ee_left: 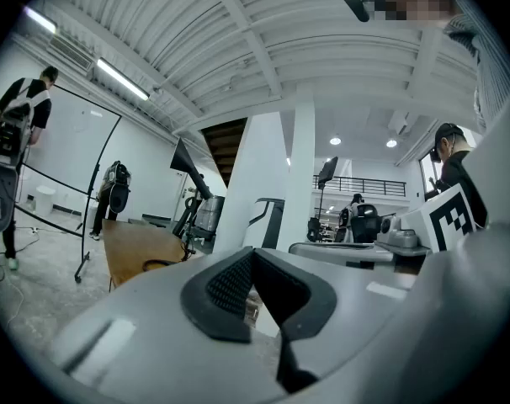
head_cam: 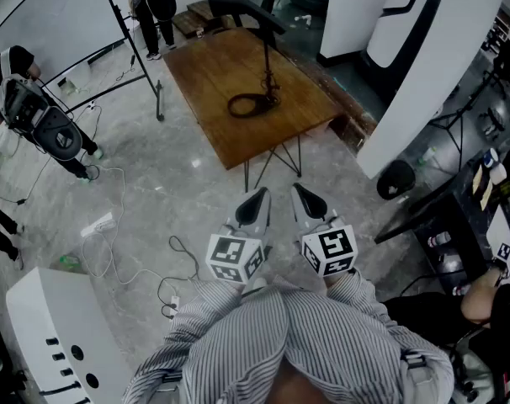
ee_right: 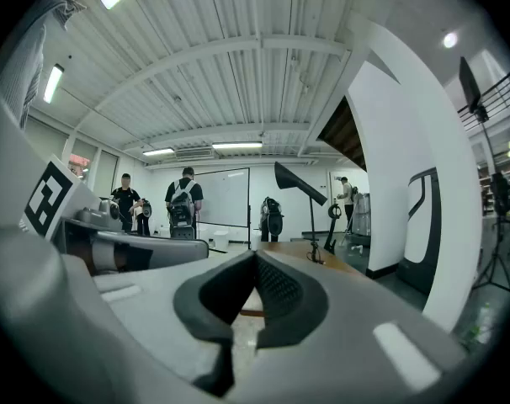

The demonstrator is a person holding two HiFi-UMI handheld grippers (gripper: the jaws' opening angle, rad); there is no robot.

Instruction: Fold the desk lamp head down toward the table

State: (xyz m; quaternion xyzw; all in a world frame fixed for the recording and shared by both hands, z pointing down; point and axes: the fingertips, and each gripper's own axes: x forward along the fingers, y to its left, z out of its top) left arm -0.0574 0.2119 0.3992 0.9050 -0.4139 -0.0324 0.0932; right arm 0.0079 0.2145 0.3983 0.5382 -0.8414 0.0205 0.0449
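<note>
A black desk lamp (head_cam: 264, 49) stands on a wooden table (head_cam: 247, 124) ahead of me. Its long flat head (head_cam: 238, 5) is raised on a thin stem above a ring-shaped base (head_cam: 248, 105). The lamp shows small in the left gripper view (ee_left: 188, 188) and in the right gripper view (ee_right: 304, 194). My left gripper (head_cam: 257, 200) and right gripper (head_cam: 304, 199) are held side by side close to my body, well short of the table, pointing level. Both are shut with nothing between the jaws.
A whiteboard on a black stand (head_cam: 112, 32) is left of the table. People with backpack rigs (head_cam: 36, 116) stand at the left and at the back (head_cam: 154, 7). White pillars (head_cam: 432, 66) rise at right. Cables (head_cam: 146, 268) lie on the floor.
</note>
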